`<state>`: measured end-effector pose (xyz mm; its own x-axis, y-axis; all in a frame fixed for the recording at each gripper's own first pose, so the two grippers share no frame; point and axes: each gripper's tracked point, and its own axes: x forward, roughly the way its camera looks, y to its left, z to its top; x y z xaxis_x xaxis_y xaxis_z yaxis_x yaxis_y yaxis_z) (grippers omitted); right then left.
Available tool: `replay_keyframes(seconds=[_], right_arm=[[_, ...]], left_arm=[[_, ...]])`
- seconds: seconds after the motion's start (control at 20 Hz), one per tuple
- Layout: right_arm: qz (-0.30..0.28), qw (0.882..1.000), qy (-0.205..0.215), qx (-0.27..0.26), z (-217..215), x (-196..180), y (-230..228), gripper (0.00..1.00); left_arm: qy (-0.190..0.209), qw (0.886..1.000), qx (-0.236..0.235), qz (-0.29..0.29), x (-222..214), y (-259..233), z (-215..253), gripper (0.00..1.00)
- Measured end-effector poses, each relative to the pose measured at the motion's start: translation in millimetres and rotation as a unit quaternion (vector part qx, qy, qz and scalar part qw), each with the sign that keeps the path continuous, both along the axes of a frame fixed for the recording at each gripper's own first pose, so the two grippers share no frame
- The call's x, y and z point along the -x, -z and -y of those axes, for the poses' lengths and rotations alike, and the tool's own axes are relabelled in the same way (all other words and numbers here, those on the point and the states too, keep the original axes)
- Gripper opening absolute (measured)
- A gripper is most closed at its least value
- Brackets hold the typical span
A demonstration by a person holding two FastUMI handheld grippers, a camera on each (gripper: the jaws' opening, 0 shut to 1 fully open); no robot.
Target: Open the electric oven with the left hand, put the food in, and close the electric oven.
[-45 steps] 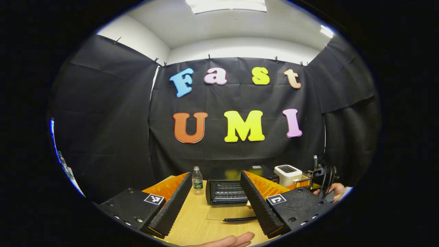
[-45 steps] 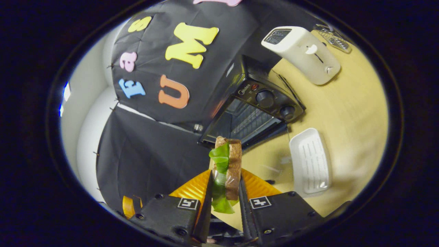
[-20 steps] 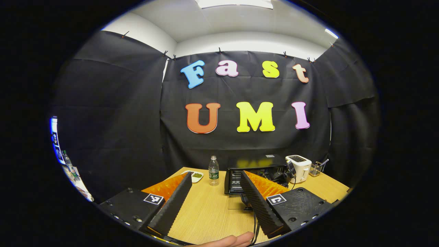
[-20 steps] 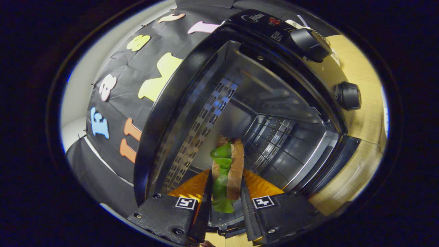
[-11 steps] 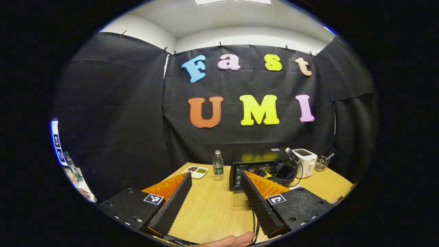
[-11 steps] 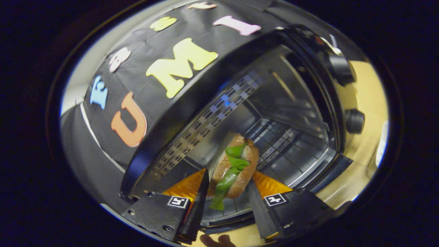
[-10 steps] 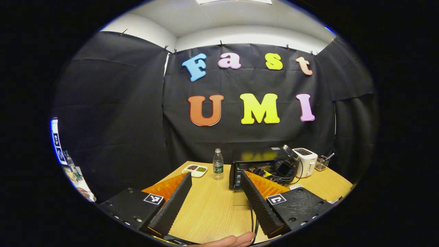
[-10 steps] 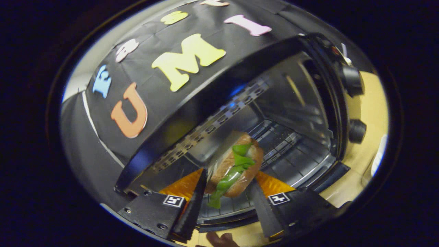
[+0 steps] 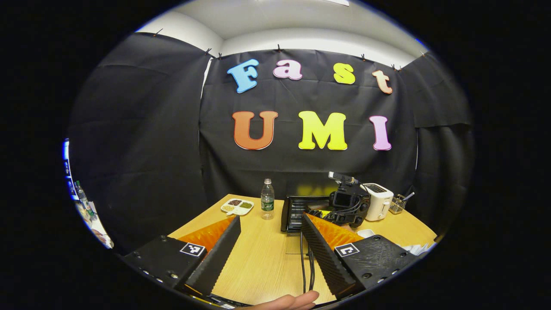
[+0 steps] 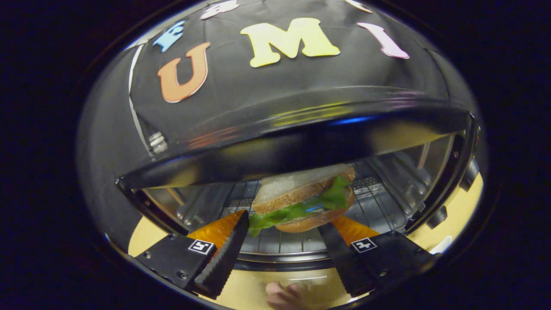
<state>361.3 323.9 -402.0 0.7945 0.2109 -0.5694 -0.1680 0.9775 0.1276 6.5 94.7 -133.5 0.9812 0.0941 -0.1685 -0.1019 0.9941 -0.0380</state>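
In the right gripper view the black electric oven [image 10: 301, 125] stands open right in front of me. A sandwich [image 10: 301, 196] of brown bread and green lettuce lies flat on the oven's wire rack [image 10: 379, 206]. My right gripper [image 10: 283, 224] is open at the oven mouth, and its fingers [image 10: 224, 254] stand apart just short of the sandwich. In the left gripper view the oven [image 9: 295, 209] sits at the table's far side with its glass door [image 9: 295, 245] folded down. The right gripper [image 9: 348, 206] is at the oven's opening. My left gripper [image 9: 270, 219] is open, empty and well back.
A water bottle [image 9: 267, 205] and a divided snack dish [image 9: 236, 206] stand left of the oven. A white toaster [image 9: 379, 200] and a utensil holder [image 9: 399, 203] stand to its right. Cables [image 9: 305, 267] trail over the wooden table [image 9: 258, 262]. A fingertip [image 9: 292, 299] shows at the bottom.
My right gripper has rolled level and opened, and the sandwich has gone from held on edge to lying flat on the rack. The left gripper has drawn back a little.
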Motion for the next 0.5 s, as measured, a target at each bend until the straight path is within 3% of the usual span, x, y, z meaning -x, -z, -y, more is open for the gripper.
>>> replay_keyframes(seconds=[0.1,0.15,0.2,0.35,0.4,0.45,0.5], right_arm=[[-0.033,0.999,-0.021,0.027,1,12,-3,1.0],[-0.047,0.998,-0.032,0.028,0,17,-4,0.9],[-0.059,0.997,-0.044,0.03,-2,24,-7,1.0],[-0.092,0.993,-0.061,0.048,2,53,-13,1.0],[-0.09,0.993,-0.067,0.047,4,59,-17,0.9],[-0.085,0.993,-0.074,0.043,5,64,-24,1.0],[-0.081,0.993,-0.08,0.042,8,73,-31,1.0]], left_arm=[[-0.002,1.0,-0.003,0.005,1,-1,-3,0.94],[-0.003,1.0,-0.001,0.005,2,-1,-3,0.94],[-0.003,1.0,0.002,0.002,3,-1,-3,0.94],[-0.015,1.0,0.008,0.004,6,-3,-8,0.94],[-0.015,1.0,0.014,0.009,6,-7,-8,0.94],[-0.013,1.0,0.021,0.014,6,-8,-6,0.94],[-0.011,0.999,0.027,0.015,6,-8,-4,0.94]])
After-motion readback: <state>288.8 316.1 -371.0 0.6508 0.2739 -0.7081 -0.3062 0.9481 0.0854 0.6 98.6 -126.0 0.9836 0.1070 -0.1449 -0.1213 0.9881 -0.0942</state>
